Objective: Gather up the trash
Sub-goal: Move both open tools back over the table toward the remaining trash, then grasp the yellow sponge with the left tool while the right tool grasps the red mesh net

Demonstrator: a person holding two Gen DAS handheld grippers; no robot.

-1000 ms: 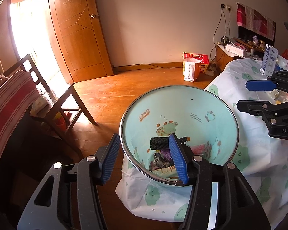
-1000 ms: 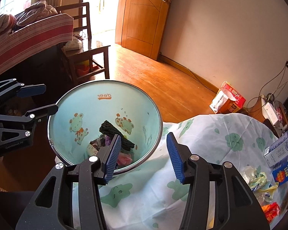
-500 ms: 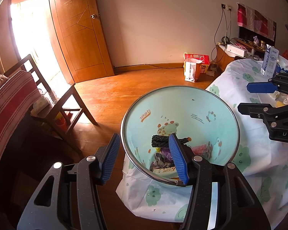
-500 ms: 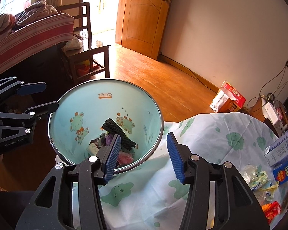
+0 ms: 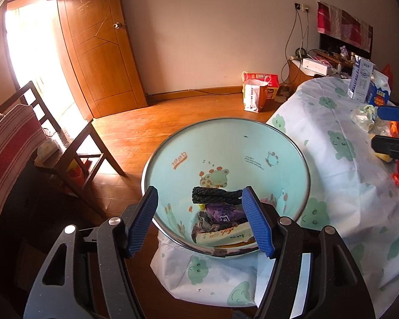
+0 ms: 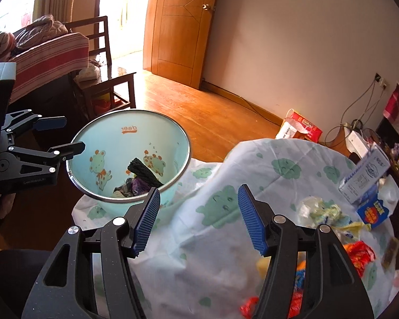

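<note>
A pale blue bin (image 5: 252, 143) printed with cartoon deer stands by the table's corner and holds a black ribbed piece (image 5: 215, 195) and several wrappers (image 5: 223, 214). My left gripper (image 5: 199, 222) straddles the bin's near rim. Its jaws are opening, and the pads press on nothing. My right gripper (image 6: 199, 220) hangs over the green-patterned tablecloth (image 6: 279, 170), jaws opening, nothing between them. The trash pile lies to its right: crumpled clear plastic (image 6: 319, 210), red wrappers (image 6: 359, 252), a white carton (image 6: 364, 172) and a blue box (image 6: 372, 210). The bin (image 6: 114, 143) and left gripper (image 6: 74, 133) show at left.
A wooden chair (image 5: 74, 154) stands left of the bin, beside a red-striped blanket (image 5: 8, 143). A red and white paper bag (image 5: 258, 93) sits on the wooden floor by the far wall. A low cabinet with cables (image 5: 311, 66) is behind the table. A wooden door (image 5: 98, 53) stands open.
My right gripper has swung right, away from the bin and over the tablecloth toward the trash pile. Both grippers' jaws stand wider than before. The left gripper stays at the bin.
</note>
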